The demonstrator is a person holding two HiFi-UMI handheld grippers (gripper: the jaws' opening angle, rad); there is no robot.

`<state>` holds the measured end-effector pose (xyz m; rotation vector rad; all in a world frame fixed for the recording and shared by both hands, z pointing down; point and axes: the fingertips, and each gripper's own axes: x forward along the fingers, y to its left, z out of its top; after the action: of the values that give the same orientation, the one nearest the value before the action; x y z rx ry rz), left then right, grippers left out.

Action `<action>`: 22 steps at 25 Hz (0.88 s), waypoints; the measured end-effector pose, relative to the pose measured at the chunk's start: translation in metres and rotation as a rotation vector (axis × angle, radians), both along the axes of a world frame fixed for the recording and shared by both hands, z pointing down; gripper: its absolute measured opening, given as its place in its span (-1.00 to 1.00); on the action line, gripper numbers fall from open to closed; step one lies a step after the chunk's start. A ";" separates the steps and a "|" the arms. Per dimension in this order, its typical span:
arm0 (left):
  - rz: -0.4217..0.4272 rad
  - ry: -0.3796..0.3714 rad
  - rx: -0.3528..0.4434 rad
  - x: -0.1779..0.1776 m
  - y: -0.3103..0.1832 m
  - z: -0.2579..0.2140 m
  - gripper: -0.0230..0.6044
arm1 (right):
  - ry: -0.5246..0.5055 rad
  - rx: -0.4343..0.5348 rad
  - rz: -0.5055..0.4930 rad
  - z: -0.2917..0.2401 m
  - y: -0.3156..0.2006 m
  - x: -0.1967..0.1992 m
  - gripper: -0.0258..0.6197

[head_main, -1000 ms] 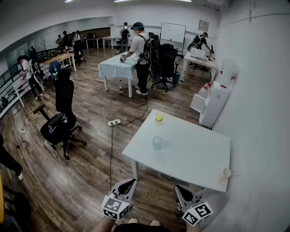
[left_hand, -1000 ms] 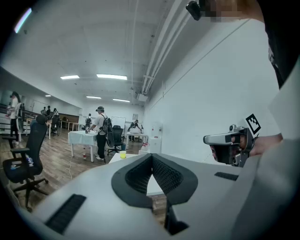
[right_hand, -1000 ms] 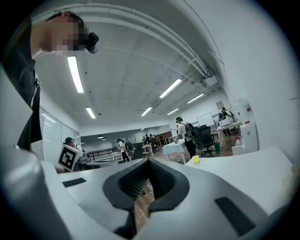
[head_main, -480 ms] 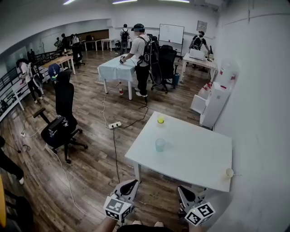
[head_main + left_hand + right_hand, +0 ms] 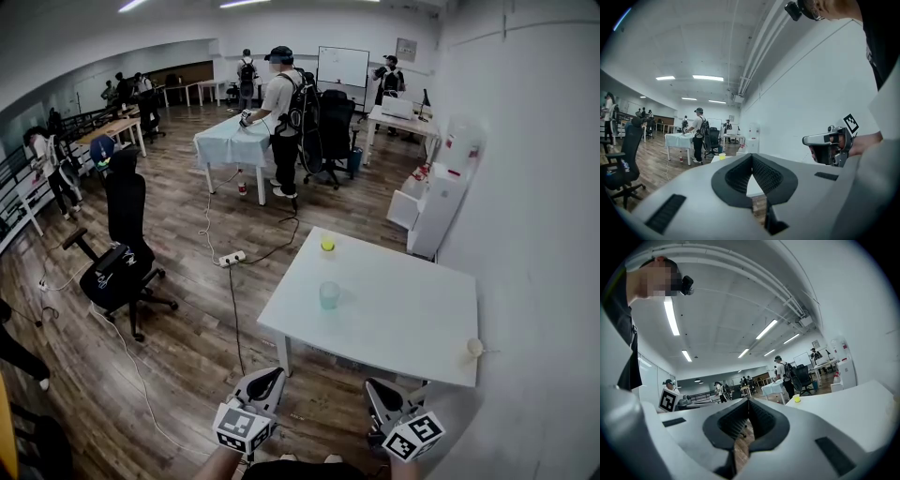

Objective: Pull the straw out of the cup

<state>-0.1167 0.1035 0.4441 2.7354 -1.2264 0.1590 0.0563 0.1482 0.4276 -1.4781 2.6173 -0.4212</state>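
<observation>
Low, left gripper (image 5: 266, 378) and right gripper (image 5: 376, 390) hang closed.

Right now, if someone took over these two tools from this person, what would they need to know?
Left hand-held gripper: shut, empty, held low, short of the table.
Right hand-held gripper: same.
On the white table: a clear cup near the left edge, a yellow cup behind it, a small pale cup at the near right corner. A thin line from the pale cup may be the straw; too small to be sure.
Done: nothing; no cup touched.
Left: step up, probably steady the cup with one, pull the straw with the other.
</observation>
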 end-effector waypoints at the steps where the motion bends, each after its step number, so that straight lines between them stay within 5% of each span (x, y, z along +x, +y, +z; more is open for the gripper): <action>1: 0.004 0.004 -0.001 -0.001 0.001 0.001 -0.88 | -0.001 0.002 0.002 0.000 0.001 -0.001 -0.85; 22: 0.048 0.022 -0.019 -0.044 0.030 0.011 -0.88 | 0.018 0.001 0.003 0.002 0.027 -0.039 -0.85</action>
<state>-0.1604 0.1331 0.4555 2.7437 -1.1487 0.1442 0.0171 0.1754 0.4294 -1.4923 2.6278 -0.4079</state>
